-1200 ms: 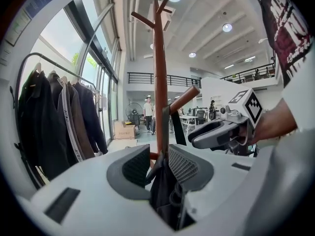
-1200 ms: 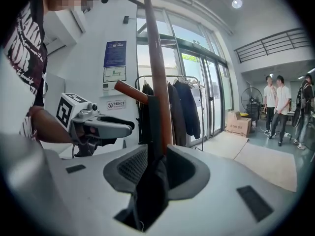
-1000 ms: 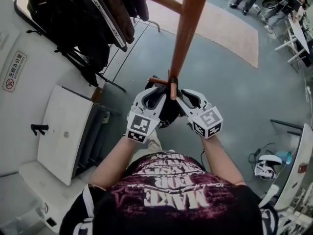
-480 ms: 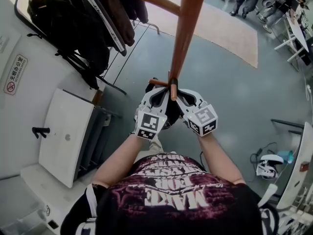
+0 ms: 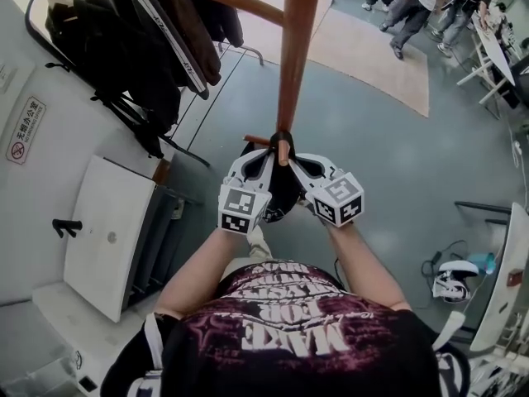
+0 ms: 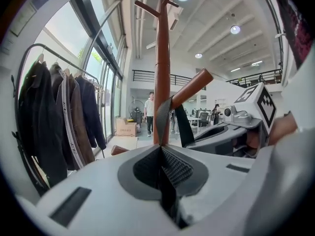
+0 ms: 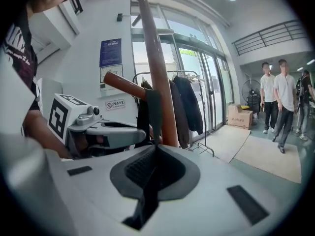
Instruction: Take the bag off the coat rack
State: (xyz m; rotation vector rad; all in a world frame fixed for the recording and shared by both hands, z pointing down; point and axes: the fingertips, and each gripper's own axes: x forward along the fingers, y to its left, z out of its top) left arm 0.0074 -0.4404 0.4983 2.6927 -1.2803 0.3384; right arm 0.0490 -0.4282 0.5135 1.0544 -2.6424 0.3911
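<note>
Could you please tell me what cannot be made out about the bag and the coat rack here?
Bag: head view, mostly covered by the left gripper and right gripper, whose jaws have just been closing on the strap.
Bag body: hidden behind each gripper's own body in the gripper views.
Coat rack base: head view, hidden behind bag and grippers.
Wall sign: head view, too small to read.

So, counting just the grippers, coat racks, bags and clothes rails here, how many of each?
Grippers: 2, the left gripper and the right gripper, jaws shut on the bag's strap
Wooden coat rack: 1
Black bag: 1
Clothes rail: 1
Total: 5
</note>
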